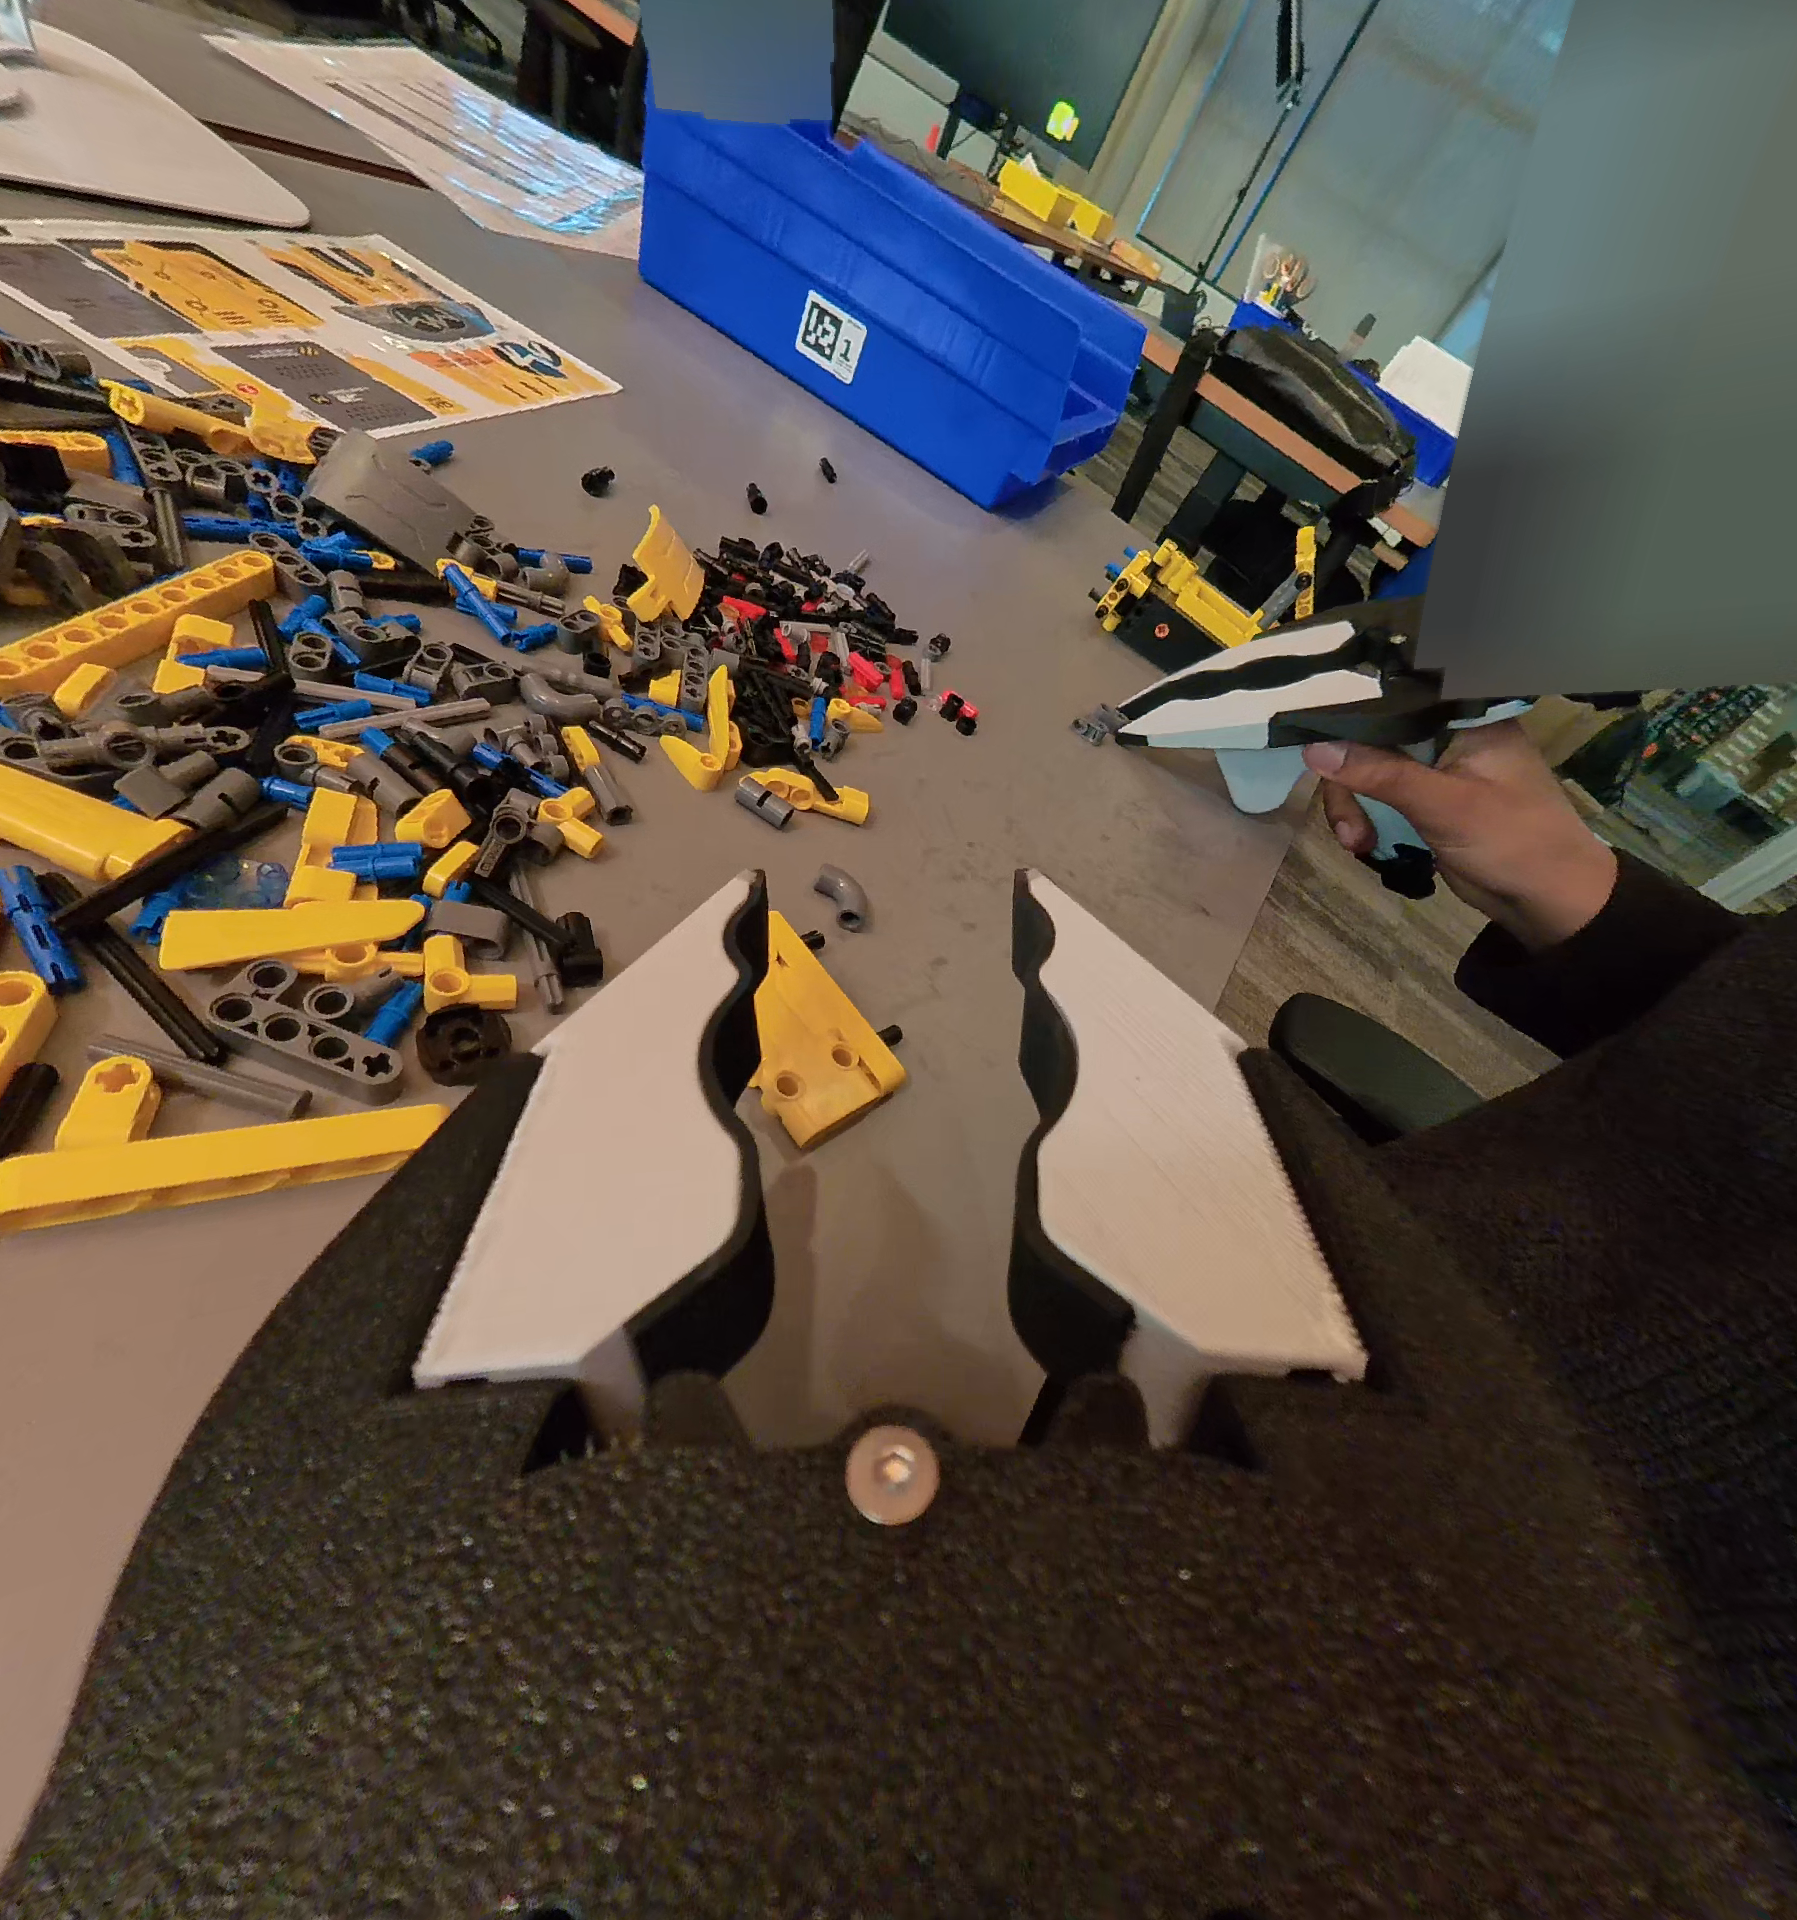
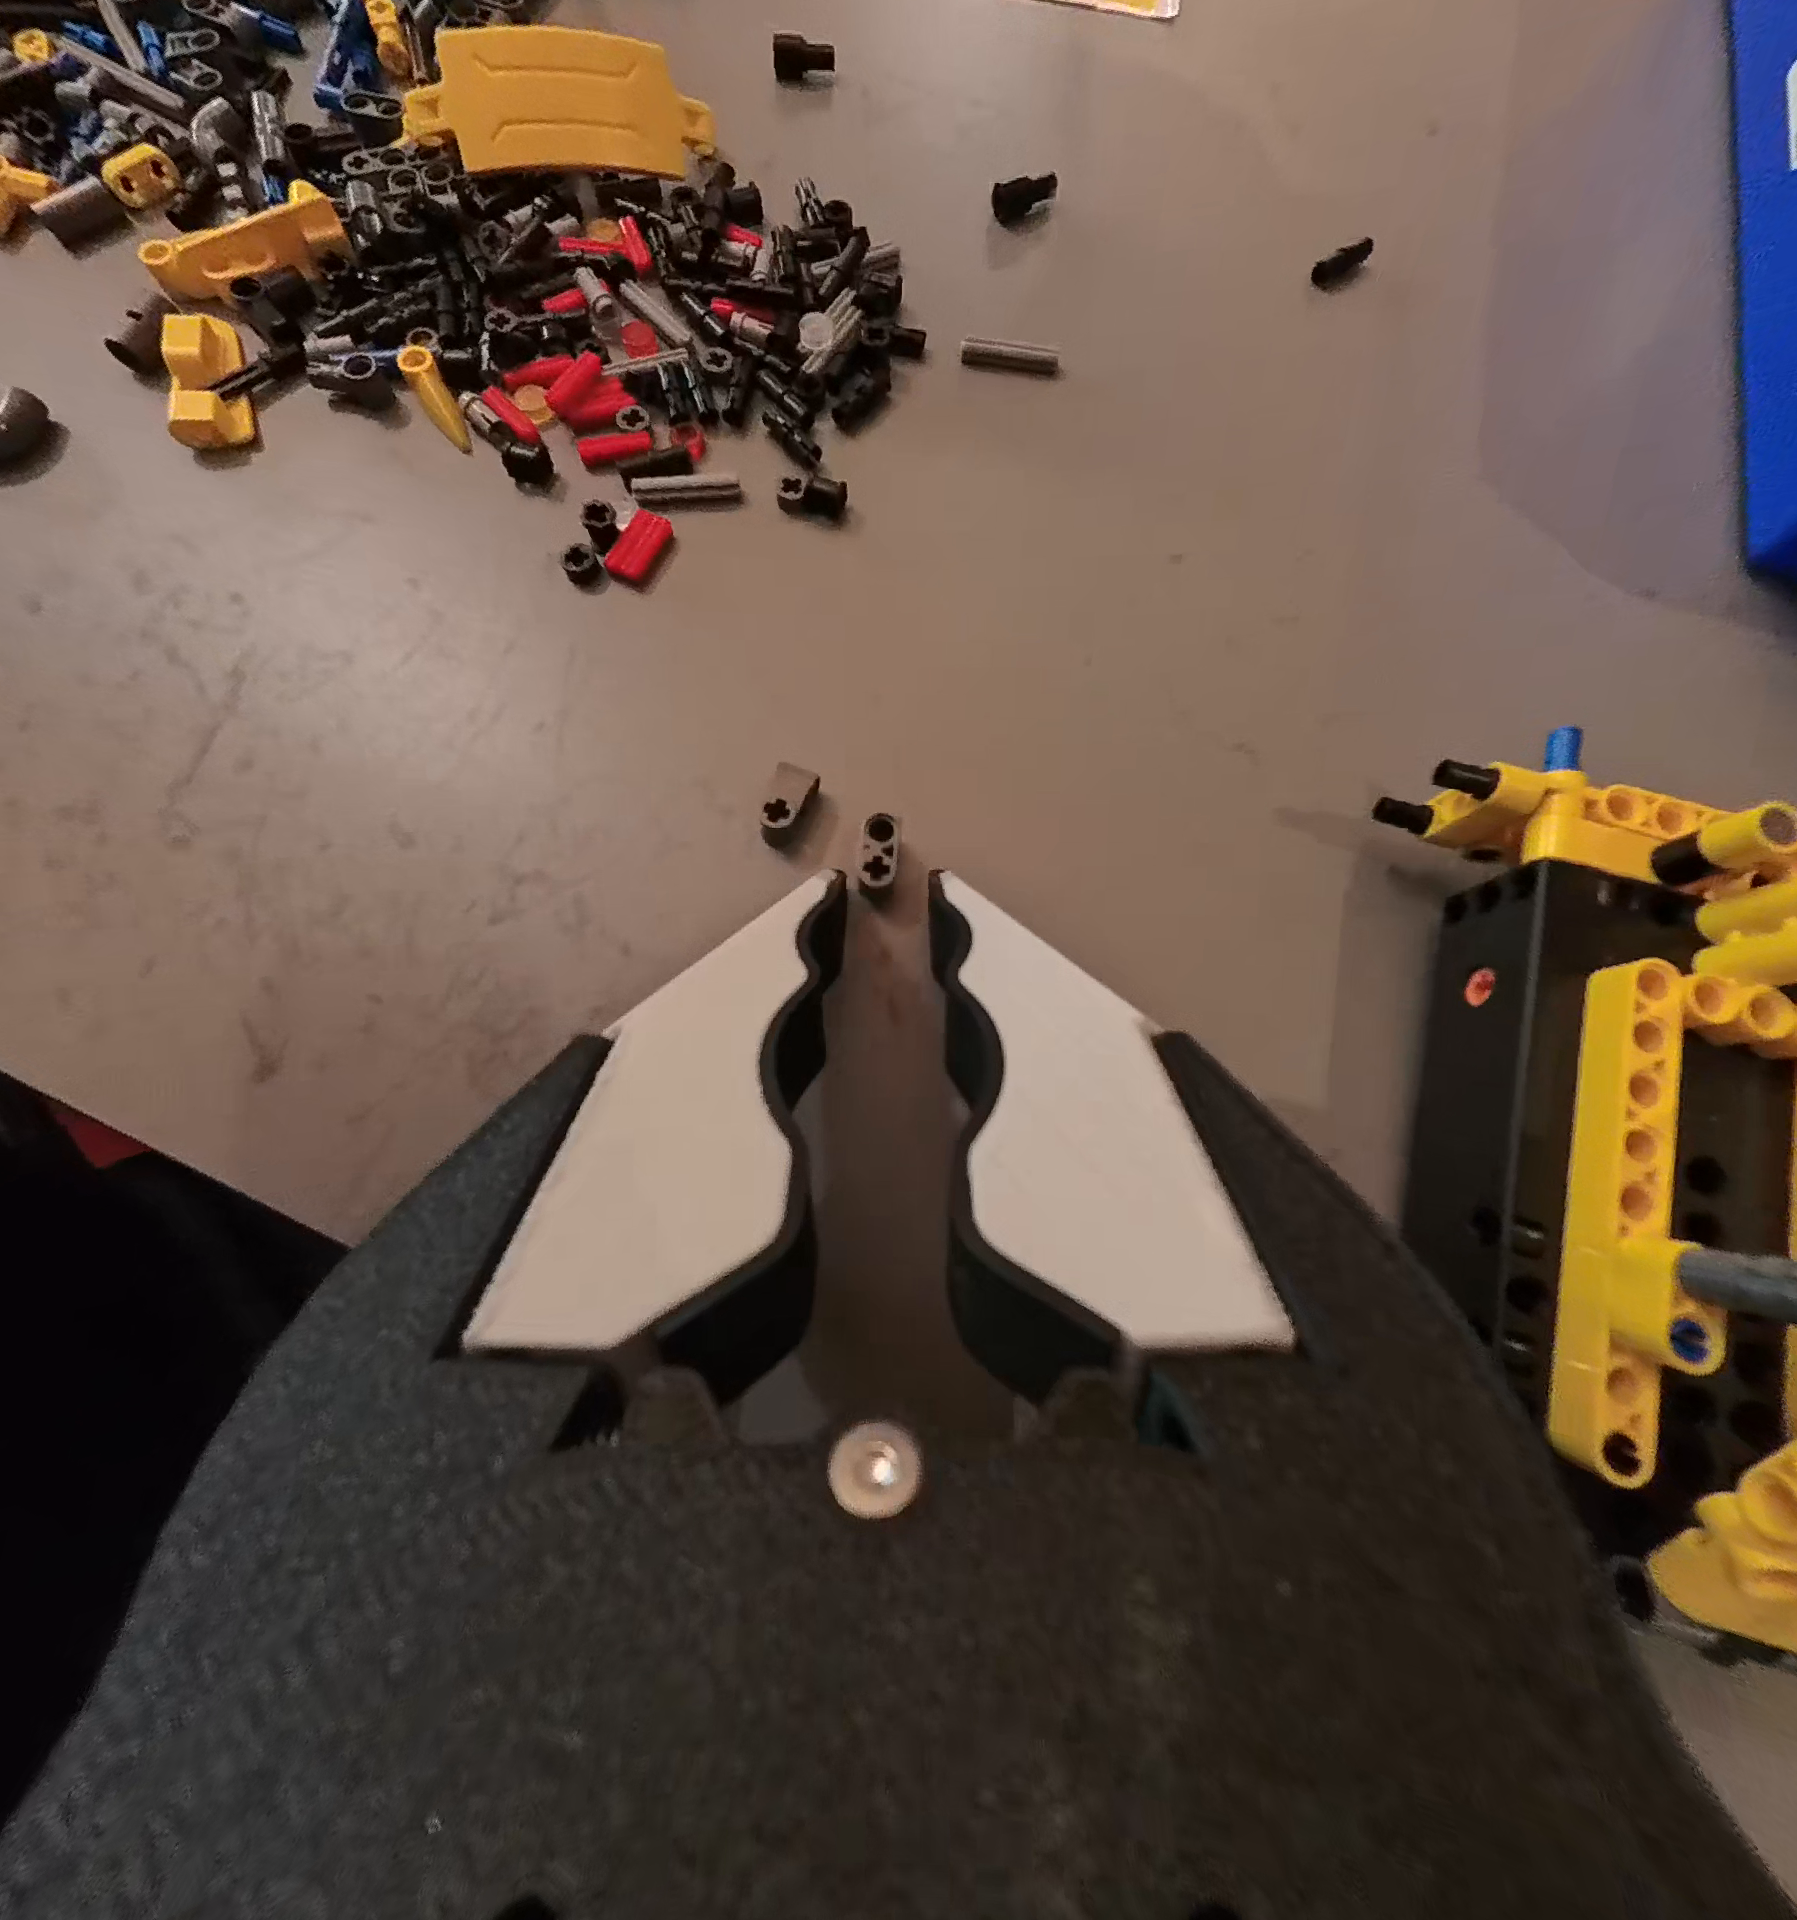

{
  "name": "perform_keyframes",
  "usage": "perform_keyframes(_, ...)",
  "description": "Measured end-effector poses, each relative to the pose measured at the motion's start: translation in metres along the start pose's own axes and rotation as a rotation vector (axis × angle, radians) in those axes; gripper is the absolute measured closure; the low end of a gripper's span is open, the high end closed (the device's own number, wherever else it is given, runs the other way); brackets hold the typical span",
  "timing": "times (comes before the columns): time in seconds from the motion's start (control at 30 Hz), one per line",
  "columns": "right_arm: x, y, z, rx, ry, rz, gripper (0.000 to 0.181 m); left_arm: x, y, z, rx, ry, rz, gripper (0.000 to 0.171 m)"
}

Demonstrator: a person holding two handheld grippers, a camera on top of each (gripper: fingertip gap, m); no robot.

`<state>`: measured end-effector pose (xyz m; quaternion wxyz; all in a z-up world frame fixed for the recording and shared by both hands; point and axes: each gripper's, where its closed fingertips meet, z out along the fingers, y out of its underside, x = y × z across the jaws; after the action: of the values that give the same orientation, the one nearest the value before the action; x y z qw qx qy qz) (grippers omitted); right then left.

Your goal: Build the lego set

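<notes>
Left tongs point(image 1: 889, 883) spread wide, nothing between the jaws. Right tongs point(image 2: 883, 881) narrowed, small gap at tips, angled low. Hand point(image 1: 1476, 821) at 3 o'clock grips the right handle.

Small dark grey connector point(image 2: 879, 854) between right tool's point(image 2: 883, 883) tips.

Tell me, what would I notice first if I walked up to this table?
Probably the big heap of yellow, blue, grey and black building pieces spread over the grey table. Next, the bright blue bin at the far side, and the half-built yellow and black model right of the right gripper, whose jaws stand slightly apart around a small dark connector.
</notes>
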<state>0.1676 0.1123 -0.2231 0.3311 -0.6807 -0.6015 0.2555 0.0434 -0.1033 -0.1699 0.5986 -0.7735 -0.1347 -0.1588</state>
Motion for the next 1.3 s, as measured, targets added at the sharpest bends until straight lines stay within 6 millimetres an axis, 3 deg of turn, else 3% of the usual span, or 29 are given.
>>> perform_keyframes(0.7, -0.0022, -0.0019, 0.0013, 0.001, 0.017, -0.062, 0.169, -0.0001, -0.0008, -0.0009, 0.007, -0.001, 0.000, 0.125)
perform_keyframes(1.3, -0.0028, -0.0066, -0.0056, 0.060, -0.023, 0.048, 0.174, 0.0006, -0.0014, -0.0017, 0.015, -0.001, 0.008, 0.125)
